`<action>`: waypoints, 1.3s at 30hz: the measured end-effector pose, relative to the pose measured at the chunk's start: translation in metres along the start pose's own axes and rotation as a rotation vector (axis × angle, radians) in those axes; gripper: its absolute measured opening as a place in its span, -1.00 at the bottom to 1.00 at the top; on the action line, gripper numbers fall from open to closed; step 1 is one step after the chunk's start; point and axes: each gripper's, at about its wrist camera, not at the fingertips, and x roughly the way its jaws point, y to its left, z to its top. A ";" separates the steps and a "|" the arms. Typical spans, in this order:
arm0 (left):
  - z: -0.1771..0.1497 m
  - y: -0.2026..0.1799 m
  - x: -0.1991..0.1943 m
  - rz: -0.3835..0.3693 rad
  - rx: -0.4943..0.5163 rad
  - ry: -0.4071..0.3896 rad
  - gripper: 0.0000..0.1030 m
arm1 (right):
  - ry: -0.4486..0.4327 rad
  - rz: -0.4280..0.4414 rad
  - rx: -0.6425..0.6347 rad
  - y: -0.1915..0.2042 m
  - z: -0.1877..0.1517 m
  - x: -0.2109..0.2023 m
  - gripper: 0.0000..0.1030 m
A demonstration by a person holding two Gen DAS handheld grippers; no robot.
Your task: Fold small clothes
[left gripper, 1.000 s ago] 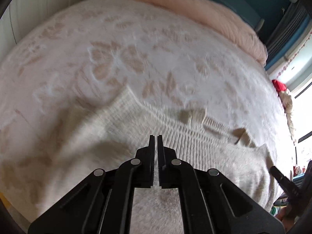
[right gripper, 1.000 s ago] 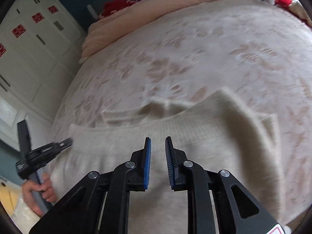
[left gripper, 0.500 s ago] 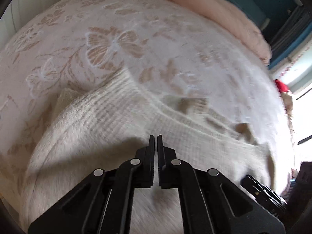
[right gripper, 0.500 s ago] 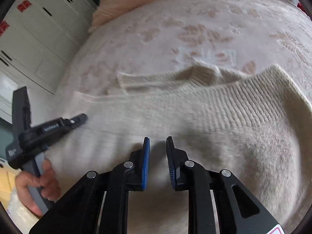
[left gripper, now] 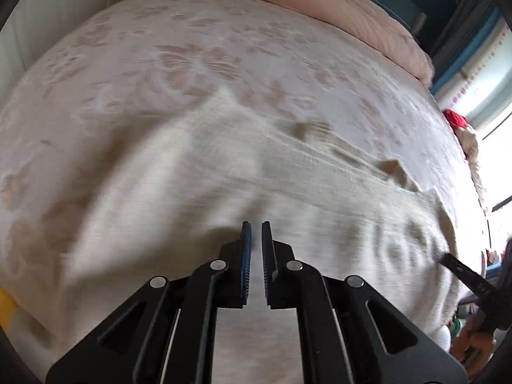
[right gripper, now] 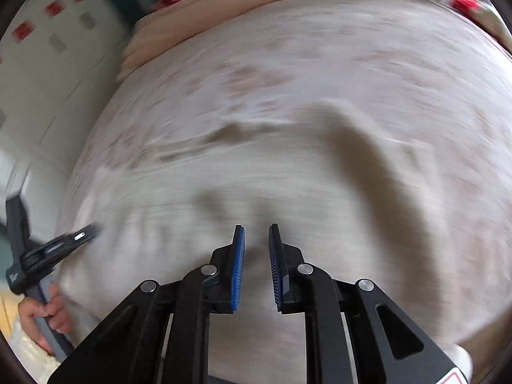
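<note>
Floral bedspread (left gripper: 198, 64), sweater (left gripper: 224, 172), both tongs (left gripper: 255, 227) (right gripper: 257, 228) parted

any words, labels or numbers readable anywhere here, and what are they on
None can be read.
White mark on the left gripper body, seen from the right wrist: too blurred to read.
Red-edged sticker corner on the right gripper mount: cut off by the picture's edge, no text shows.
Red patches on the white cabinet doors: smeared by motion, unreadable.
The cream sweater and bedspread show no lettering.

Right gripper (right gripper: 256, 233) hovers parted over a cream sweater (right gripper: 288, 192), blurred, apparently on the bedspread (right gripper: 320, 48).
</note>
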 end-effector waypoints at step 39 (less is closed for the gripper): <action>-0.094 0.125 -0.045 -0.266 -0.689 -0.045 -0.54 | 0.221 0.080 -0.360 0.197 -0.072 0.063 -0.89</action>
